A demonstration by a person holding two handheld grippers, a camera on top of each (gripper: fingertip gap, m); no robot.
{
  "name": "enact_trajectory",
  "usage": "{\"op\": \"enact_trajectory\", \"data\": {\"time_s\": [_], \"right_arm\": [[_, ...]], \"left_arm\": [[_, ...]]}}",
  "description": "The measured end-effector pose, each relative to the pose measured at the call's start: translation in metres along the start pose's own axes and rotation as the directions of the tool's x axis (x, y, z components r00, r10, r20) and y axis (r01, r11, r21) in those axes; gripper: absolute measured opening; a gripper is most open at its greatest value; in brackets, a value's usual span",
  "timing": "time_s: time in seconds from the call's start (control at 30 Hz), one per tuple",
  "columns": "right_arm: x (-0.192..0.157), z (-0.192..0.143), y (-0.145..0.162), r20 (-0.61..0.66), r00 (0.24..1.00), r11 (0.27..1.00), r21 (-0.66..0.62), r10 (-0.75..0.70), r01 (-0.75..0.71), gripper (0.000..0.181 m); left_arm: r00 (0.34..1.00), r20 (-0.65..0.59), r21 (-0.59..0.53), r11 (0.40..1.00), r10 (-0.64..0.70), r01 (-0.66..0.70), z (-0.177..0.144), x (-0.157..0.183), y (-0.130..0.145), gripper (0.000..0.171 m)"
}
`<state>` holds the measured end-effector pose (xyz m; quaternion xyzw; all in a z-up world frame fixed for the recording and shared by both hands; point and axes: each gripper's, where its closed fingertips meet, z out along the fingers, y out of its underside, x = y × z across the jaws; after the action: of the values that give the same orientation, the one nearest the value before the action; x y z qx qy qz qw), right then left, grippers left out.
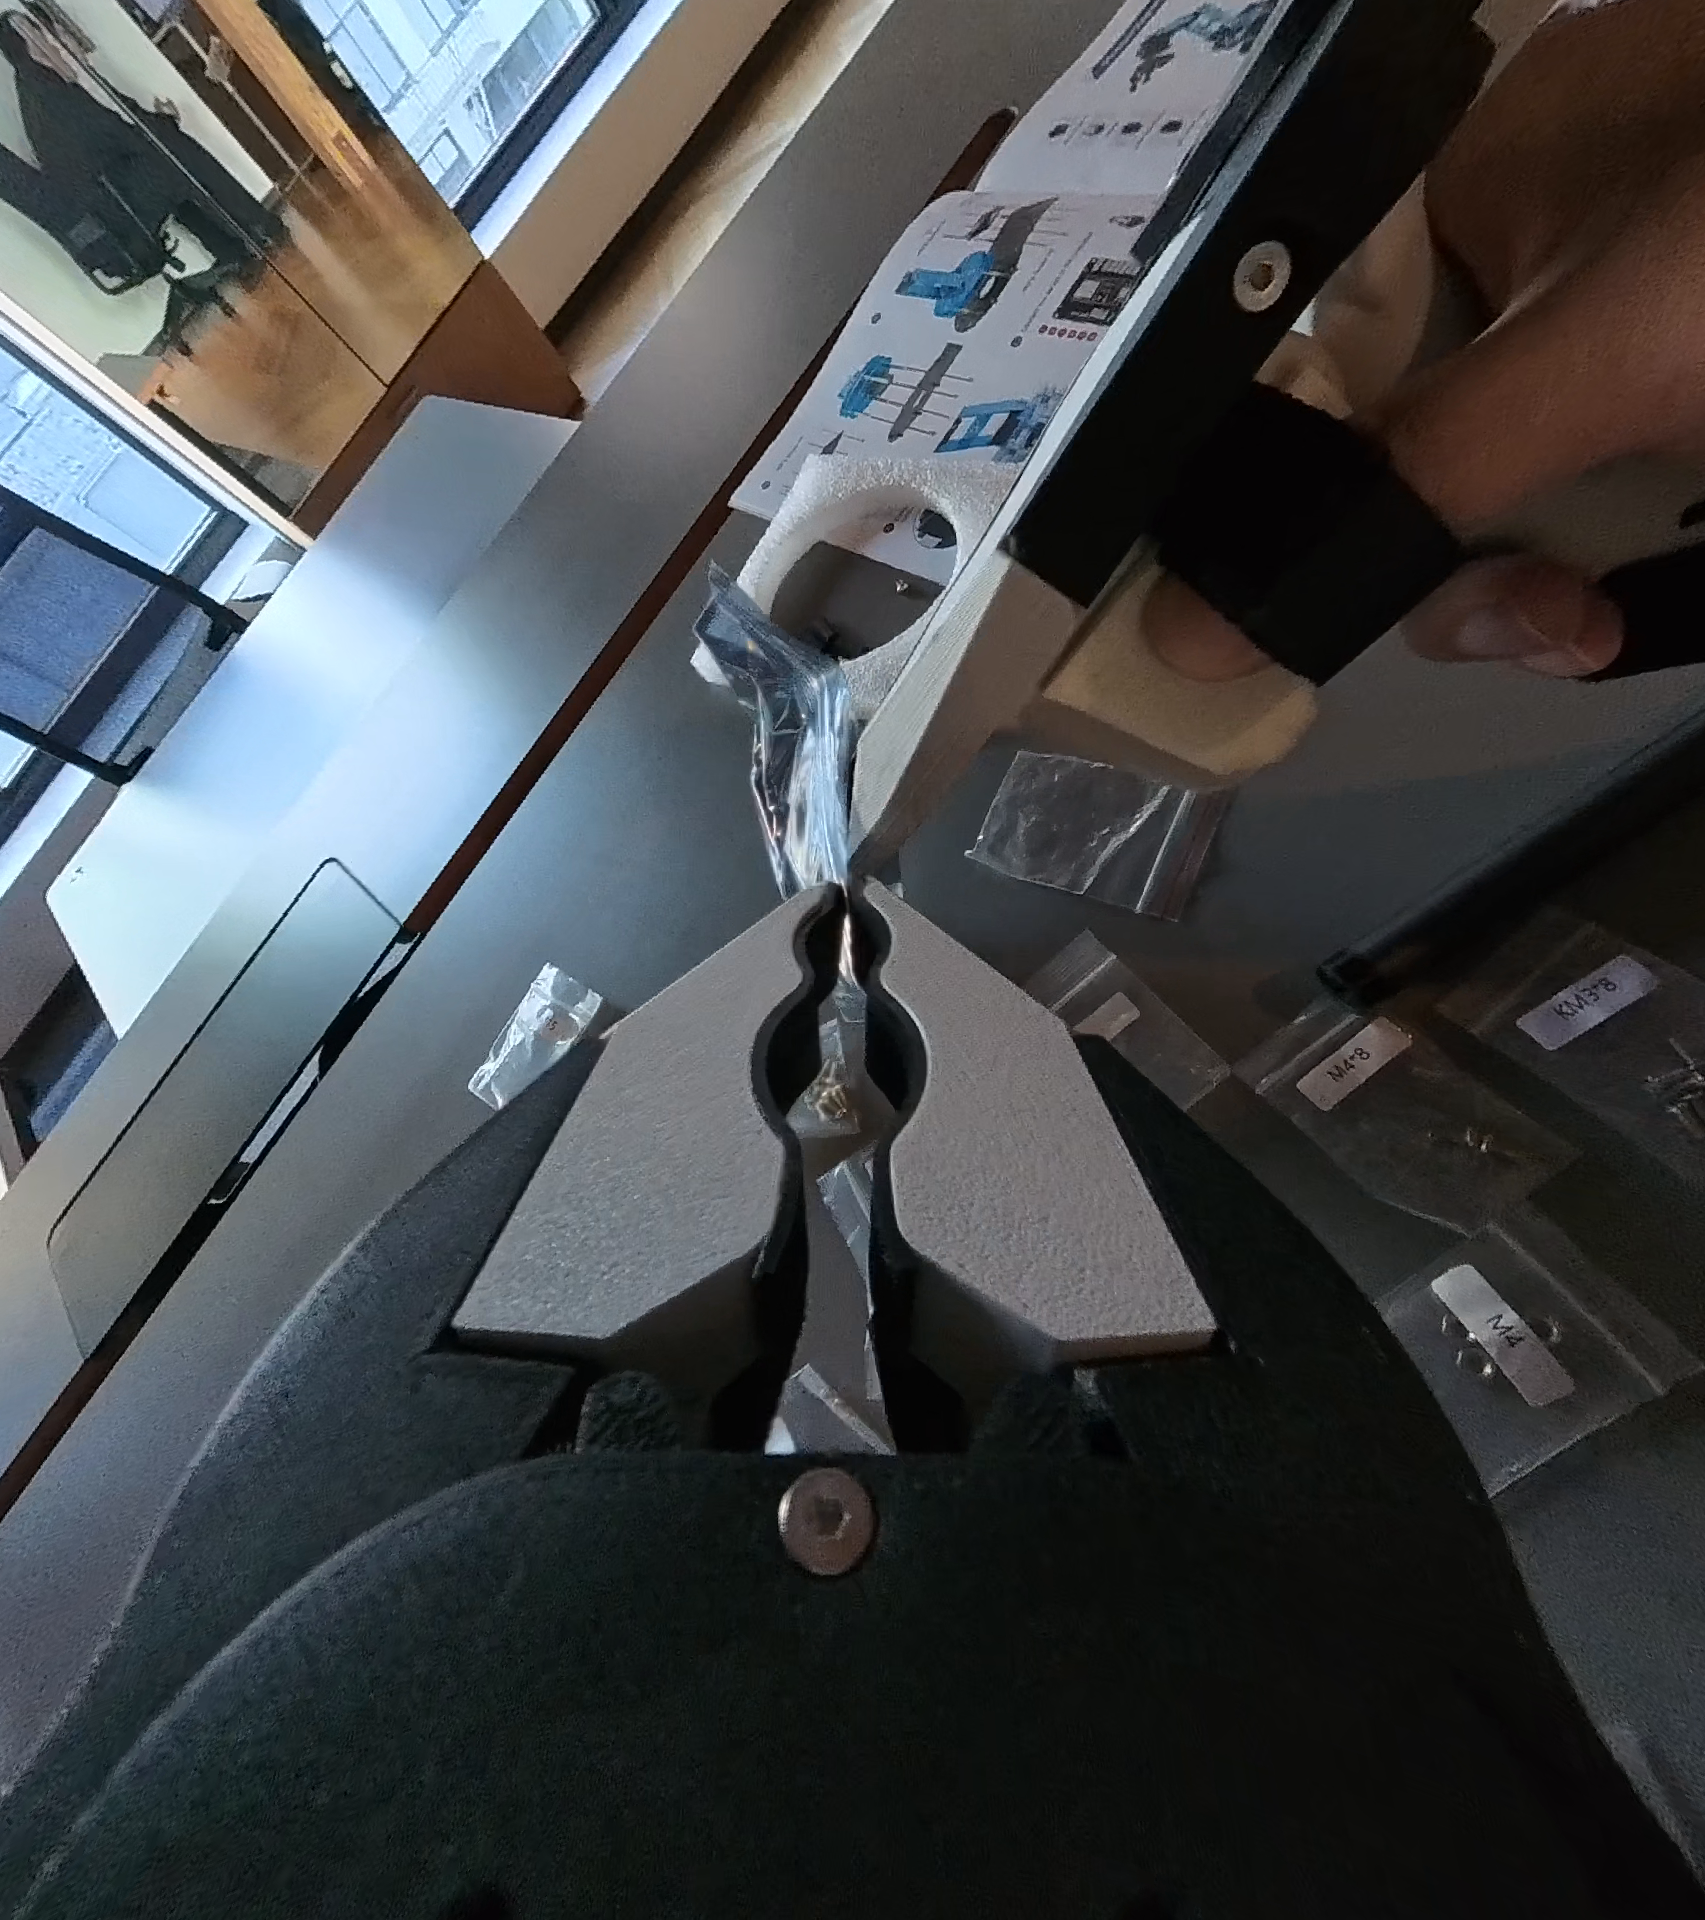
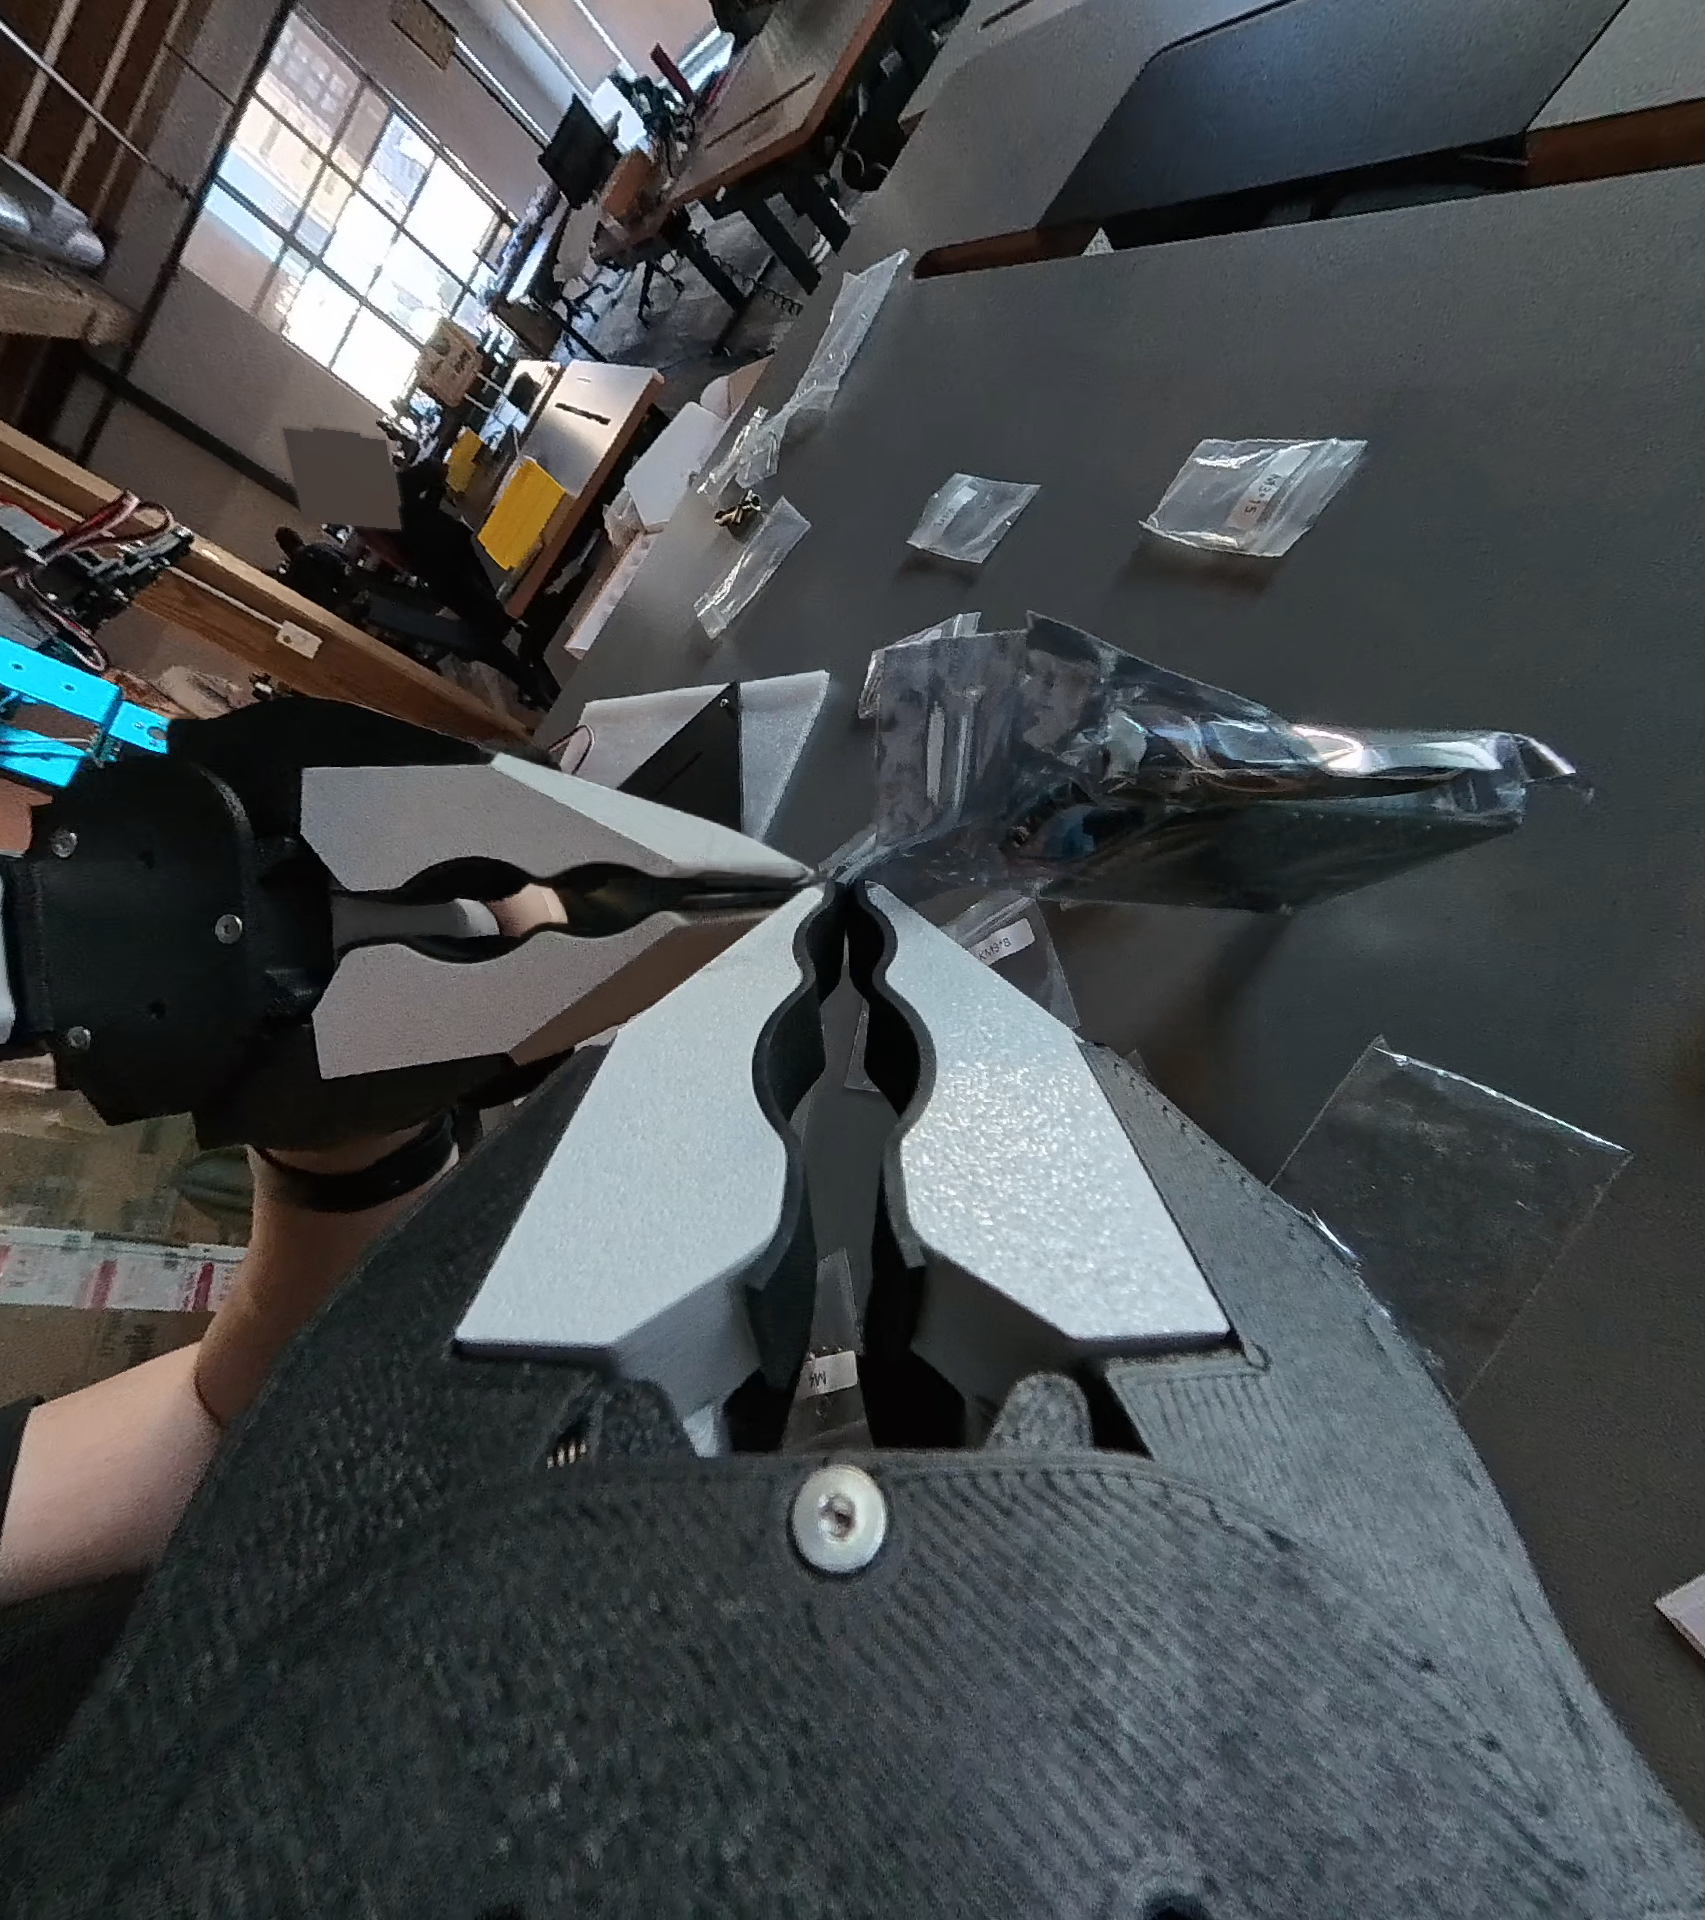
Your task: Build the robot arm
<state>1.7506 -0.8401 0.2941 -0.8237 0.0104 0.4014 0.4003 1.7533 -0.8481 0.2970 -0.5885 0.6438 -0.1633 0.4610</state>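
Only the right wrist view shows both grippers pinching one corner of the shiny dark bag [image 2: 1191, 790] above the grey tabletop [image 2: 1450, 343], left gripper [image 2: 806, 878] and right gripper [image 2: 843, 894] fingers both closed on it, while the left wrist view shows small zip bags of screws [image 1: 1700, 1081].
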Motion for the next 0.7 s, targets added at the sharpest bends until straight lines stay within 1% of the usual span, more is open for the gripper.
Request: {"op": "enact_trajectory", "data": {"time_s": [0.07, 0.2, 0.23, 0.3, 0.33, 0.43, 0.47, 0.53, 0.6, 0.7], "right_arm": [[0.0, 0.0, 0.0, -0.011, 1.0, 1.0, -0.002, -0.014, 0.014, 0.0], [0.005, 0.0, 0.002, -0.061, 0.995, 0.997, -0.009, -0.082, 0.081, 0.0], [0.005, 0.0, 0.004, -0.066, 0.993, 0.995, -0.017, -0.099, 0.098, 0.0], [0.005, 0.0, 0.006, -0.063, 0.991, 0.993, -0.023, -0.114, 0.113, 0.0], [0.005, 0.0, 0.006, -0.057, 0.99, 0.992, -0.022, -0.128, 0.127, 0.0], [0.005, 0.005, 0.009, -0.039, 0.984, 0.985, -0.026, -0.173, 0.172, 0.0], [0.006, 0.006, 0.011, -0.045, 0.977, 0.977, -0.041, -0.209, 0.207, 0.0], [0.008, 0.009, 0.016, -0.063, 0.954, 0.953, -0.091, -0.294, 0.288, 0.0], [0.008, 0.012, 0.021, -0.067, 0.926, 0.922, -0.141, -0.371, 0.36, 0.0], [0.005, 0.02, 0.017, -0.056, 0.911, 0.904, -0.165, -0.408, 0.395, 0.001]], "left_arm": [[1.0, 0.0, -0.004, 1.0, 0.008, -0.008, 0.001, 0.002, 0.0, 0.0], [0.996, 0.053, -0.041, 0.997, 0.073, -0.071, 0.006, 0.004, 0.003, 0.0], [0.995, 0.06, -0.05, 0.996, 0.073, -0.07, 0.007, 0.003, 0.004, 0.002], [0.995, 0.088, -0.059, 0.997, 0.051, -0.046, 0.008, 0.001, 0.006, 0.012], [0.995, 0.093, -0.064, 0.997, 0.043, -0.037, 0.009, 0.002, 0.007, 0.012], [0.99, 0.113, -0.103, 0.992, 0.086, -0.074, 0.011, 0.006, 0.013, 0.004], [0.989, 0.116, -0.112, 0.99, 0.094, -0.081, 0.011, 0.007, 0.016, 0.004], [0.996, 0.081, -0.109, 0.994, 0.042, -0.033, 0.012, 0.009, 0.022, 0.0], [0.998, 0.035, -0.085, 0.994, -0.061, 0.063, 0.011, 0.009, 0.028, 0.0], [0.979, 0.006, 0.001, 0.979, -0.206, 0.206, 0.008, -0.001, 0.031, 0.0]]}}
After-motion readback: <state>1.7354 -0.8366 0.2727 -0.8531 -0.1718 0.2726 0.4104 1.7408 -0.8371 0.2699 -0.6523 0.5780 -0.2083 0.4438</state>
